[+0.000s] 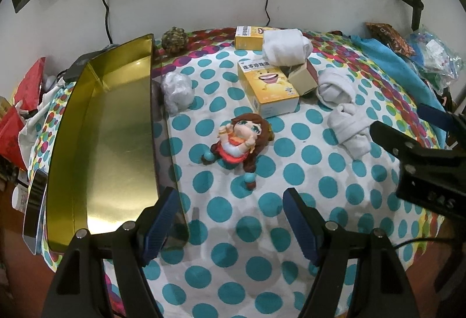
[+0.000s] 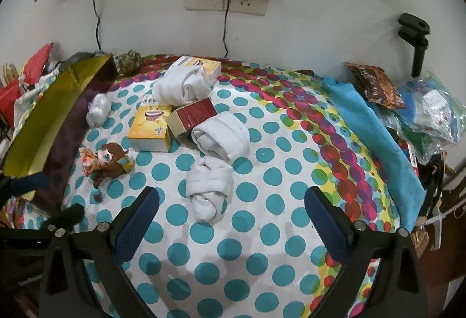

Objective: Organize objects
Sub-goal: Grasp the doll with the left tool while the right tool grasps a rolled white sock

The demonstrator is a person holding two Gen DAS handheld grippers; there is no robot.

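Tin (image 1: 116,120): empty, awaiting items. Doll (image 1: 241,140), socks (image 2: 208,190), boxes (image 1: 268,88) scattered beside tin. Both tongs (image 1: 230,219) (image 2: 231,216) released, hovering.

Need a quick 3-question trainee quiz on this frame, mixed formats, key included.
1. True or false: the gold metal tray already holds a rolled white sock.
2. Which item lies nearest the left gripper?
A. brown-haired doll figure
B. yellow cardboard box with a smiling mouth
C. crumpled white plastic ball
3. Fill in: the right gripper is ____, with nothing between its fingers.

Key: 1 false, the tray is empty. 2 A. 3 open; the nearest rolled white sock lies just ahead of it on the polka-dot cloth.
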